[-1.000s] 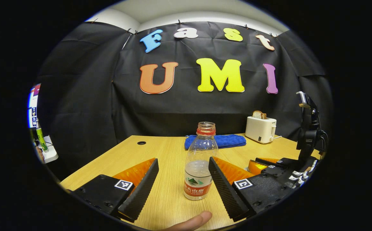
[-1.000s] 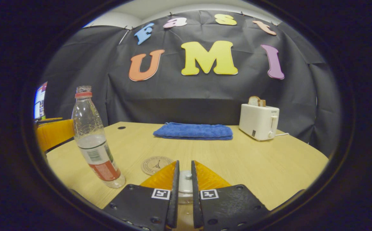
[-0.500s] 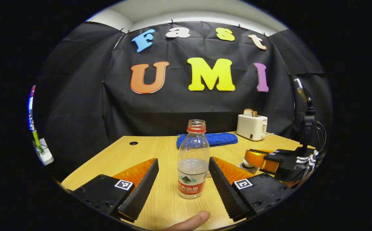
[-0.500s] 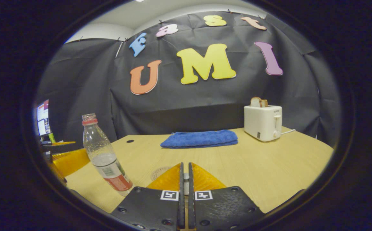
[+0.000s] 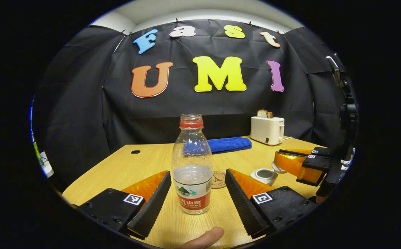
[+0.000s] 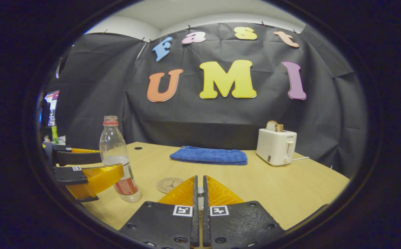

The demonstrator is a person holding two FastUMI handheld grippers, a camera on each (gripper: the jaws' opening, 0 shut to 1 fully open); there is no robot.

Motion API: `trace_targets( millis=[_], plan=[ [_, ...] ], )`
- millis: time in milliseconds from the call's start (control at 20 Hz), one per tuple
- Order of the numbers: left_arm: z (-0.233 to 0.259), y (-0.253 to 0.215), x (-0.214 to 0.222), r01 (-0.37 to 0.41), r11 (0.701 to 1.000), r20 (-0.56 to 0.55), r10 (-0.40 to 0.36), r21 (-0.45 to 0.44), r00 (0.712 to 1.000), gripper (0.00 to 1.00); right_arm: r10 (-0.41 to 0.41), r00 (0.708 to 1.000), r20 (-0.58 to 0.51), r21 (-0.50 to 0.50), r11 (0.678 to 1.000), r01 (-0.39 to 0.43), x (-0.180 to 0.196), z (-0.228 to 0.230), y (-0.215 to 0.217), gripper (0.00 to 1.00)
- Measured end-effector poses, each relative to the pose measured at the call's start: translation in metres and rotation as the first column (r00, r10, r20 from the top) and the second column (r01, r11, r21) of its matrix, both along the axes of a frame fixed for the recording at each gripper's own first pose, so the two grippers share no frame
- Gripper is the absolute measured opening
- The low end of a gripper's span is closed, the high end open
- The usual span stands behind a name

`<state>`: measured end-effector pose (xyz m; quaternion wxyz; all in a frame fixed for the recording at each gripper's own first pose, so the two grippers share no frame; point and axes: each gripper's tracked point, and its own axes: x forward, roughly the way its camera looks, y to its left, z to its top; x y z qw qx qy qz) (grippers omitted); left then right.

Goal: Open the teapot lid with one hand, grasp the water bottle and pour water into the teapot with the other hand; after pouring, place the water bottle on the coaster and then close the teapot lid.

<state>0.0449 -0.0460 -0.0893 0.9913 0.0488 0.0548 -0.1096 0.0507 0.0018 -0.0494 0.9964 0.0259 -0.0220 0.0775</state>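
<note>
Left gripper view: the left gripper (image 5: pixel 197 193) has its fingers spread wide, one each side of the water bottle (image 5: pixel 191 166), neither touching it. The bottle stands upright on the table (image 5: pixel 131 166), cap off, roughly a third full. It sits nearer and larger between the fingers than a second ago. A fingertip (image 5: pixel 205 238) pokes in at the bottom edge. Just behind the bottle lies the round coaster (image 5: pixel 218 179), newly visible; earlier the bottle hid it. Right of that is the teapot (image 5: pixel 264 175), top open, with no lid on it. The right gripper (image 5: pixel 295 162) hangs above and just right of the pot, higher than half a second ago, when it sat down at the pot's top. Whatever it grips is hidden from this side. Blue towel (image 5: pixel 230 143) and toaster (image 5: pixel 267 129) are at the back of the table.

Right gripper view: the right gripper (image 6: pixel 198 204) is pinched almost closed on the small knob of the teapot lid (image 6: pixel 199 190); only a sliver shows between the fingers. A second ago the gap was wider and the lid's white dome showed under it. The coaster (image 6: pixel 168 184) is just left of the fingers, bare. The bottle (image 6: pixel 119 162) stands further left, with the left gripper (image 6: pixel 93 166) now reaching in around it, one finger in front, one behind. Towel (image 6: pixel 209 155) and toaster (image 6: pixel 276 147) lie beyond.
</note>
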Motion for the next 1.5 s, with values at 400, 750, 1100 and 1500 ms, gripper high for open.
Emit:
trace_targets(
  millis=[400, 750, 1100, 1500],
  plan=[
    [-0.011, 0.003, 0.031, -0.044, 0.999, 0.057, 0.043, 0.024, 0.997, 0.94, -0.002, 1.0, 0.013, 0.007, 1.0, 0.002, -0.004, -0.009, -0.021, 0.04],
    [-0.009, 0.001, 0.041, -0.045, 0.999, 0.084, 0.044, 0.012, 0.995, 0.82, -0.025, 1.0, 0.004, 0.036, 0.999, 0.025, -0.007, -0.013, -0.045, 0.04],
    [-0.005, 0.004, 0.023, -0.076, 0.984, 0.046, 0.07, 0.161, 0.997, 0.8, -0.087, 0.996, 0.001, 0.047, 0.995, 0.087, -0.017, -0.018, -0.083, 0.04],
    [0.007, 0.0, 0.015, -0.124, 0.805, 0.109, 0.074, 0.58, 0.991, 0.78, -0.136, 0.99, -0.039, 0.072, 0.988, 0.139, -0.029, -0.034, -0.118, 0.04]
  ],
)
